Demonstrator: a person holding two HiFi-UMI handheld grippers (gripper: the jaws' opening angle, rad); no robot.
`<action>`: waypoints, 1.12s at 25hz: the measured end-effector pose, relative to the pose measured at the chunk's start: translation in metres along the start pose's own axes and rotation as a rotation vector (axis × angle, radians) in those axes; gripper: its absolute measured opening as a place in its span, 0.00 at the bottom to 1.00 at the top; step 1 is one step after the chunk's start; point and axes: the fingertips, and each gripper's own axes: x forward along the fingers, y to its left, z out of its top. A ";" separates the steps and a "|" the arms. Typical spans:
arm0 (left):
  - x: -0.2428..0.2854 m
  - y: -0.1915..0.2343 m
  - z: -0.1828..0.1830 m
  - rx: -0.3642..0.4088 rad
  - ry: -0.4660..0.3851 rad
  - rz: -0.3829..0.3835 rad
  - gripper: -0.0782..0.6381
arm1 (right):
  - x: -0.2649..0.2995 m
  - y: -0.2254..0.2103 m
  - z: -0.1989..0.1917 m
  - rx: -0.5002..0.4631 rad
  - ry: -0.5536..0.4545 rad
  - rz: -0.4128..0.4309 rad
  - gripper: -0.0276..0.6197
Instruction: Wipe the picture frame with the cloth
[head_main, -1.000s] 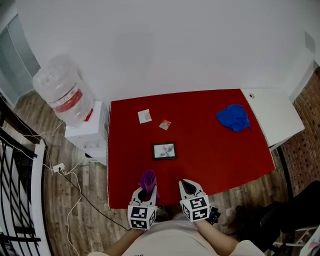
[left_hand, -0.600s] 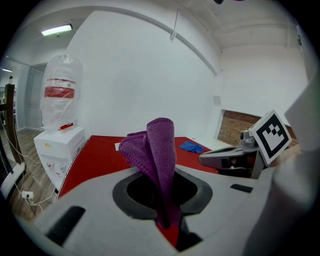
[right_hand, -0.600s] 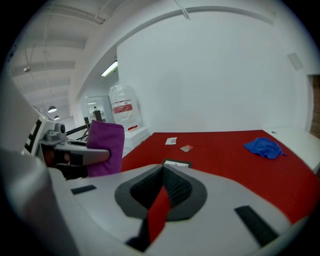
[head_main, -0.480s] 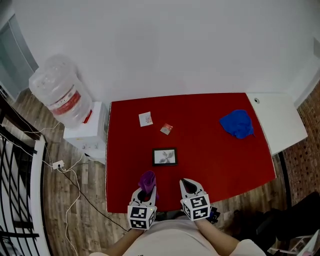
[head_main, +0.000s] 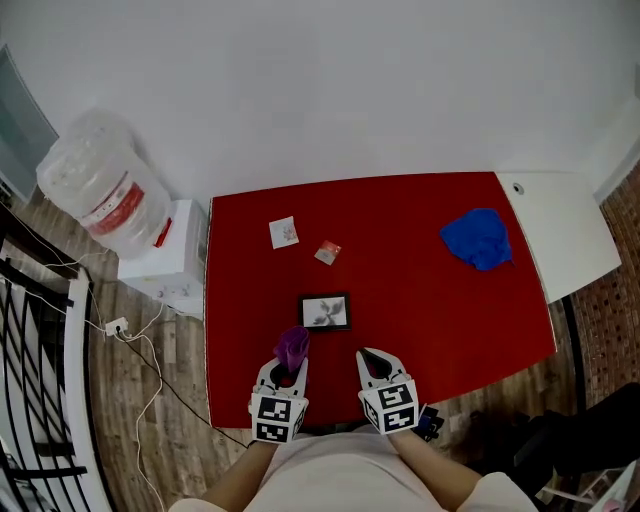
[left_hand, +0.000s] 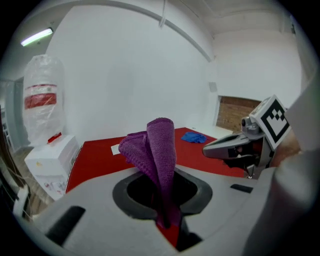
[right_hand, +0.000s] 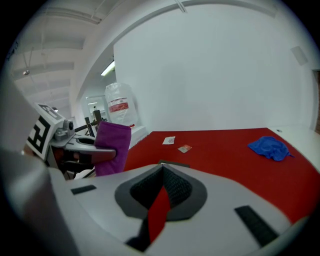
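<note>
Red table, frame not yet touched; the cloth-bearing gripper is closing in.

Head view: the red table (head_main: 450, 310) carries the picture frame (head_main: 325, 311), lying flat and face up, with its long axis running left to right, parallel to the near edge. The left gripper (head_main: 287, 374) sits just short of the frame's near left corner, clamped on the purple cloth (head_main: 292, 346). Against a second ago the cloth tip has drawn closer to the frame, so wiping looks about to start. The right gripper (head_main: 370, 362) hangs short of the frame's near right corner. A blue cloth (head_main: 479, 238) lies well off to the frame's far right.
Left gripper view: the jaws pinch the cloth's lower fold, and the rest stands upright.
Right gripper view: the jaws are drawn together on nothing, with only a red sliver between them. A dark edge just beyond is probably the frame.
</note>
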 end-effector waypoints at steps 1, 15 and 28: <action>0.007 0.004 -0.001 0.055 0.021 -0.001 0.19 | 0.004 -0.002 0.001 0.001 -0.001 0.002 0.05; 0.146 0.085 -0.040 0.853 0.419 -0.074 0.19 | 0.067 -0.014 -0.009 0.052 0.010 0.011 0.05; 0.211 0.108 -0.086 1.006 0.593 -0.146 0.19 | 0.068 -0.020 -0.049 0.115 0.072 0.004 0.05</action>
